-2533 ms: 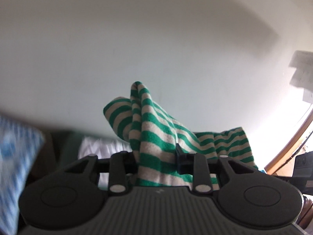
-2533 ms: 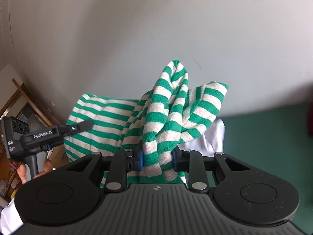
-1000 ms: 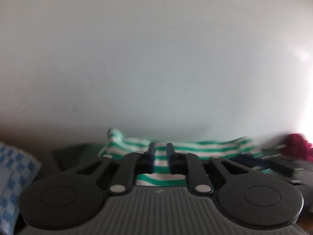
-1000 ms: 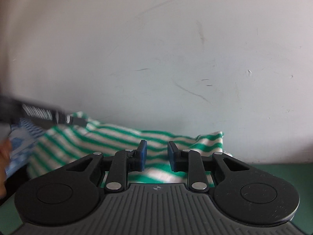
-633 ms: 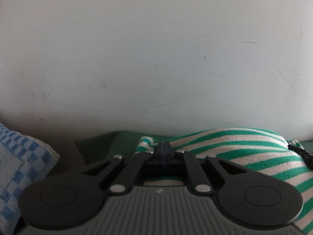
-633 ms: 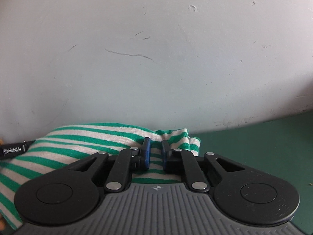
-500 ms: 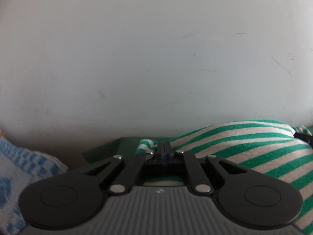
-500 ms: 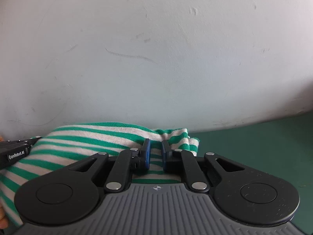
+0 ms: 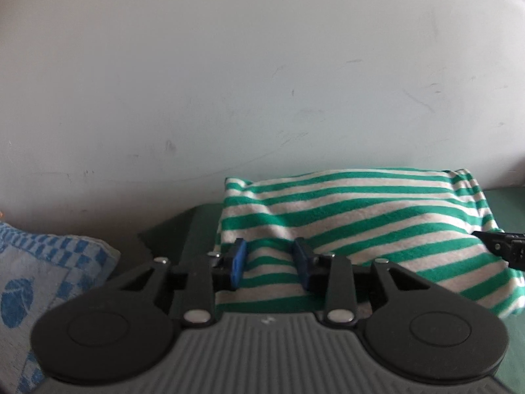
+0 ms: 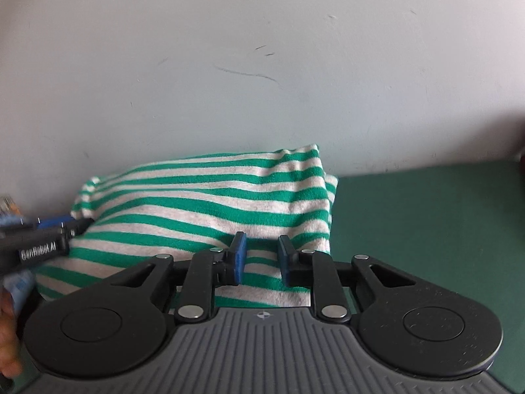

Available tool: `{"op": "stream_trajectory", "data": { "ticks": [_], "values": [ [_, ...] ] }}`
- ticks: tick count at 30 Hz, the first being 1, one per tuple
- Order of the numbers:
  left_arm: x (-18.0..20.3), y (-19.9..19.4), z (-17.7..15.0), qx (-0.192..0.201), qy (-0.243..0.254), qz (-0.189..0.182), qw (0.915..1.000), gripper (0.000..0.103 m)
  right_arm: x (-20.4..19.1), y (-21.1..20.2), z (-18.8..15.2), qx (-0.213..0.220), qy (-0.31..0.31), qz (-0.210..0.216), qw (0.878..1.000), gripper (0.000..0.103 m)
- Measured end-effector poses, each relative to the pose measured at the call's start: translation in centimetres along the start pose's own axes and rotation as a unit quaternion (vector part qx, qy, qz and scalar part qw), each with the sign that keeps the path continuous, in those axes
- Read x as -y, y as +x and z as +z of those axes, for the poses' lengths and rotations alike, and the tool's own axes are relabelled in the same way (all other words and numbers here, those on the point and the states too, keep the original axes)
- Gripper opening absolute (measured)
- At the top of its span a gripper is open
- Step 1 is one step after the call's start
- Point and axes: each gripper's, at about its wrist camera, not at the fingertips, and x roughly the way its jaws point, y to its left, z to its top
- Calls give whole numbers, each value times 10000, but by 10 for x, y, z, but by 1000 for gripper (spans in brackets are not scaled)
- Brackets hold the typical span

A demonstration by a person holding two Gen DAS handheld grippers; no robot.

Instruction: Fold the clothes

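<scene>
Green-and-white striped garment [image 9: 361,223], folded into a plump rectangle, flat on green surface against pale wall.

A: Setting? Looks like a home, a plain room.

B: Evidence: scuffed, marked white painted wall [image 10: 262,65] fills the background in both wrist views. Dark green cloth-like surface [image 10: 426,216] runs right up against it.

A: Laundry too. Folded green-and-white striped garment [image 9: 361,216] lies on that surface by the wall, and a blue checked cloth [image 9: 42,279] sits to the left.

B: Bed or table, can't tell. Domestic, laundry spot.
</scene>
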Motion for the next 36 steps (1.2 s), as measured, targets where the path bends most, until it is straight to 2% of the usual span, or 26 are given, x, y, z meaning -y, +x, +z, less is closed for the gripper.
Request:
{"op": "stream_trajectory", "data": {
  "ticks": [3, 5, 6, 8, 9, 11, 12, 13, 16, 17, 20, 25, 29, 31, 32, 33, 34, 35, 36],
  "values": [
    [4, -8, 10, -186, 63, 81, 9998, 37, -15, -12, 9, -133, -313, -172, 9993, 23],
    [1, -10, 12, -241, 93, 124, 9996, 37, 7, -55, 1, 3, -333, -228, 9992, 29],
    [1, -14, 12, -233, 70, 159, 9996, 38, 16, -75, -6, 83, -337, -264, 9990, 37],
    [2, -24, 12, -217, 16, 234, 9995, 45, 22, -101, -17, 179, -378, -306, 9987, 46],
    [2, -30, 12, -209, -11, 271, 9994, 50, 19, -103, -21, 154, -449, -306, 9984, 46],
    [2, -42, 8, -250, -118, 296, 9992, 53, 12, -109, -29, 170, -649, -347, 9971, 46],
    [1, -48, 5, -272, -173, 307, 9990, 59, 8, -114, -32, 201, -744, -385, 9963, 47],
    [1, -54, 3, -294, -227, 318, 9988, 72, 6, -124, -35, 224, -735, -442, 9961, 49],
    [0, -73, -4, -361, -392, 350, 9980, 97, 6, -150, -46, 196, -426, -451, 9979, 66],
    [0, -79, -6, -383, -447, 361, 9976, 99, 8, -159, -54, 113, -257, -384, 9989, 71],
    [-1, -97, -13, -449, -611, 394, 9963, 101, 15, -186, -85, -178, 170, -247, 9994, 73],
    [-1, -132, -32, -654, -892, 264, 9935, 102, 16, -235, -147, -734, 282, -445, 9959, 75],
    [6, -156, -50, -839, -701, 260, 9937, 102, 16, -272, -166, -805, 424, -476, 9947, 82],
    [10, -170, -58, -887, -634, 266, 9937, 102, 15, -283, -166, -931, 359, -341, 9944, 81],
    [11, -179, -62, -874, -627, 277, 9938, 102, 14, -288, -165, -895, 286, -262, 9952, 72],
    [13, -187, -65, -861, -620, 288, 9939, 102, 13, -294, -165, -792, 267, -337, 9959, 53],
    [14, -195, -68, -848, -613, 299, 9941, 98, 13, -300, -165, -691, 249, -409, 9965, 43],
    [15, -203, -72, -835, -606, 310, 9942, 93, 13, -304, -165, -640, 255, -430, 9967, 26],
    [15, -211, -75, -863, -646, 353, 9935, 83, 14, -308, -165, -591, 262, -447, 9969, 20]
  ]
}}
